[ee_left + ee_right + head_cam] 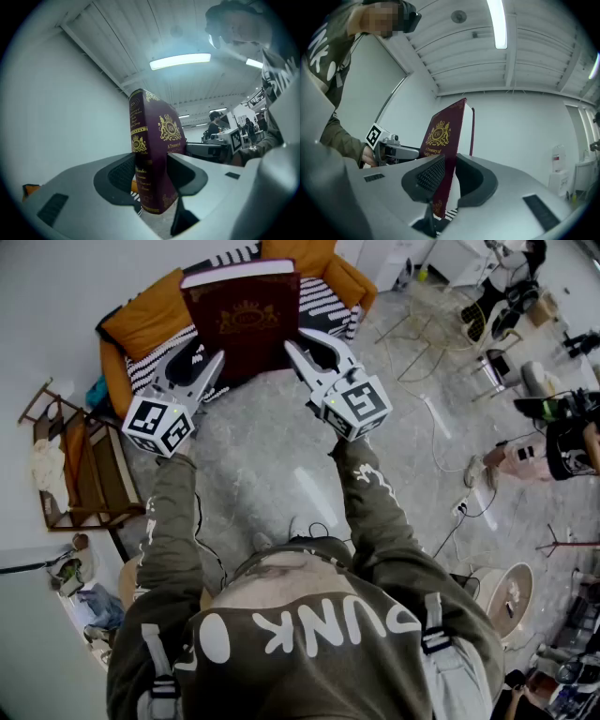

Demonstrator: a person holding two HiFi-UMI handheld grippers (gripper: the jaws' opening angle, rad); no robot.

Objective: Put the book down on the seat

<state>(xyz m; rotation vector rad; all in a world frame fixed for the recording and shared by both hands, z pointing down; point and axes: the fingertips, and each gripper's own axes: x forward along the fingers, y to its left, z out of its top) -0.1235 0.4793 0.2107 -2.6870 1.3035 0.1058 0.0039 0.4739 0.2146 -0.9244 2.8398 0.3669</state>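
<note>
A thick maroon book (246, 320) with gold crest is held upright in the air between both grippers, over an orange armchair (141, 320) with a black-and-white striped seat cushion (323, 296). My left gripper (208, 367) grips the book's lower left edge, my right gripper (305, 352) its lower right edge. In the left gripper view the book (157, 140) stands spine-first between the pads of my left gripper (152, 176). In the right gripper view the book (443, 140) is pinched at its cover edge by my right gripper (445, 180). The book hides part of the seat.
A wooden rack (70, 465) with cloth stands left of the armchair. Grey floor lies between me and the chair. Cables (450, 437), a stool and camera gear with another person (553, 442) fill the right side. A round fan (506, 601) sits at lower right.
</note>
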